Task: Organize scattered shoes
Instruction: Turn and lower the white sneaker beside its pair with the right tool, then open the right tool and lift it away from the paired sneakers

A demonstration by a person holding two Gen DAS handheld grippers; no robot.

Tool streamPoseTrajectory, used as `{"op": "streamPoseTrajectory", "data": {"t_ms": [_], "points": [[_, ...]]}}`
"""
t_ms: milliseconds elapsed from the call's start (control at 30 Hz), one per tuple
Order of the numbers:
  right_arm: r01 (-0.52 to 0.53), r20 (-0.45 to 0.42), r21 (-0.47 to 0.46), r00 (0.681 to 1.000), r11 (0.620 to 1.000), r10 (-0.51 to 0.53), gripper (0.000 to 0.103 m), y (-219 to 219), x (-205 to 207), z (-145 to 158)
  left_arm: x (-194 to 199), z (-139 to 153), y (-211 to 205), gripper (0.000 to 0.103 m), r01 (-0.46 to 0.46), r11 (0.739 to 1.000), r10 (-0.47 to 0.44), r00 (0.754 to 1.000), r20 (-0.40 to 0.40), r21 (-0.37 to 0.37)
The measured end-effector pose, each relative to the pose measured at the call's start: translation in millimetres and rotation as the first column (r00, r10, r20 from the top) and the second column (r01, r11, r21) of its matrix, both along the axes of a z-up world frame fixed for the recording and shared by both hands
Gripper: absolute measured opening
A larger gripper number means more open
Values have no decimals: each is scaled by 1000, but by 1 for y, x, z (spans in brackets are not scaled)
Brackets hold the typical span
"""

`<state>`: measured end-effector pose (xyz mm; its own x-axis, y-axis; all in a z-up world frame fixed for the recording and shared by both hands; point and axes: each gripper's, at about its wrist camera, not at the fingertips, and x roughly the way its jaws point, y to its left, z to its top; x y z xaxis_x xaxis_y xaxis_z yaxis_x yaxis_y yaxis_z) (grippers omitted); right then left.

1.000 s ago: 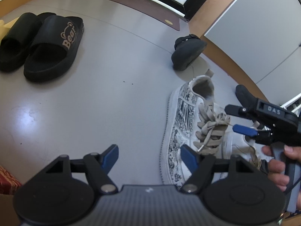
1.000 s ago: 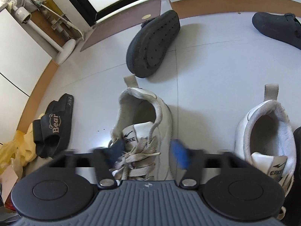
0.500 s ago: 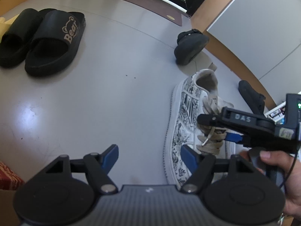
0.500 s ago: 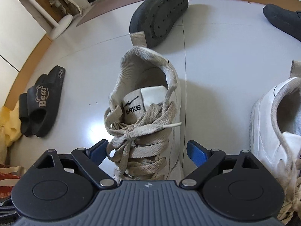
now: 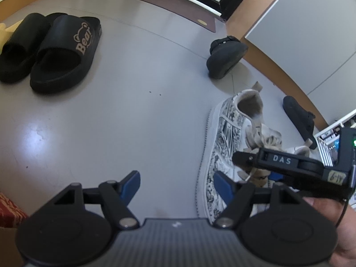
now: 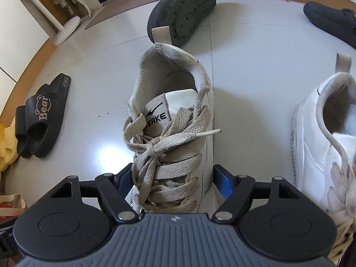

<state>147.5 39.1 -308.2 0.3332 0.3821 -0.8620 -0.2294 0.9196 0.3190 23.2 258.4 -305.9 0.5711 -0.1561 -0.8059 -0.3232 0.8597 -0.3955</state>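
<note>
A white ERKE sneaker (image 6: 178, 111) with beige laces lies on the grey floor, heel away from me. My right gripper (image 6: 173, 178) straddles its laced middle; its jaws are closing and the blue pads (image 6: 222, 180) touch both sides. The left wrist view shows the same sneaker (image 5: 222, 146) with its patterned side. My left gripper (image 5: 176, 184) stands open over bare floor to the left of it, with nothing between its fingers. The matching sneaker (image 6: 322, 133) lies to the right. A pair of black Bear slides (image 5: 64, 53) sits side by side at far left.
A dark clog (image 6: 184, 11) lies tipped on its side just beyond the sneaker's heel, and its mate (image 6: 329, 20) lies upright at far right. A brown mat (image 5: 169, 2) lies by the doorway. A white fan base (image 6: 66, 29) and a yellow bag (image 6: 6, 146) stand to the left.
My right gripper has come down and forward over the sneaker, and its jaws have narrowed onto the shoe's sides. The left gripper has stayed where it was.
</note>
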Motion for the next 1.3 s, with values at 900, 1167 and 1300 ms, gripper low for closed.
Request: {"op": "streamPoseTrajectory", "data": {"t_ms": [900, 1167, 1300], "points": [[181, -26, -122, 982, 976, -185, 75, -43, -18, 7, 21, -7, -17, 73, 43, 997, -43, 999, -8, -57], [236, -19, -123, 971, 964, -240, 74, -48, -23, 6, 18, -12, -26, 73, 49, 996, -51, 999, -15, -75], [219, -3, -154, 975, 963, -222, 74, -40, -20, 6, 11, -12, -26, 73, 49, 996, -51, 999, -20, -78]]}}
